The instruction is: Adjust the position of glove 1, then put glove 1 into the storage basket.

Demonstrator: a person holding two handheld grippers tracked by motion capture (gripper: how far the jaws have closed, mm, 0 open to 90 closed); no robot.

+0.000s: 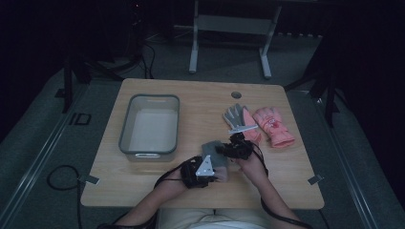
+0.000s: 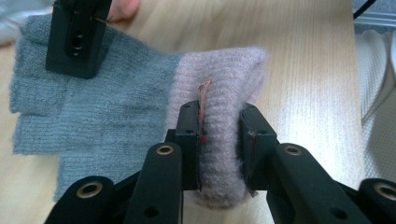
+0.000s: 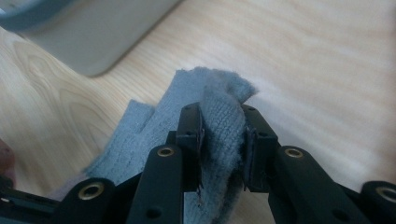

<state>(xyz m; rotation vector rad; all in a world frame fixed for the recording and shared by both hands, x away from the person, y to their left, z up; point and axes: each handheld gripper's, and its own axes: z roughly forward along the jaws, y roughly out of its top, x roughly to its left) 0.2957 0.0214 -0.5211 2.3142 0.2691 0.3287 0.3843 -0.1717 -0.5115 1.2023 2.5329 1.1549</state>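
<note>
Nearest the person, the left gripper (image 2: 219, 140) is clenched on the pale pinkish cuff of the knitted glove (image 2: 116, 107), the ribbed wool bunched into a thick fold between its two pads. A little farther out, the right gripper (image 3: 223, 140) pinches the grey finger end of the same glove, cloth gathered and squeezed between its jaws. In the high view the glove (image 1: 213, 153) sits just off the near middle of the table (image 1: 200, 102), stretched between the two grippers (image 1: 204, 171) (image 1: 234, 148).

The glove looks light, soft and limp: it will sag and fold wherever it is not held, and it should not slip much, since the fuzzy knit bites well against the pads. It is hardly fragile, though a hard pull could stretch the knit or snag a loop. The doubled cuff is the firmest place to hold; the thin fingertips give less to grip.

Beyond, to the left, stands the grey bin (image 1: 149, 125); to the right lie another grey glove (image 1: 235, 114) and a pink glove (image 1: 274, 125), apart from the held one
</note>
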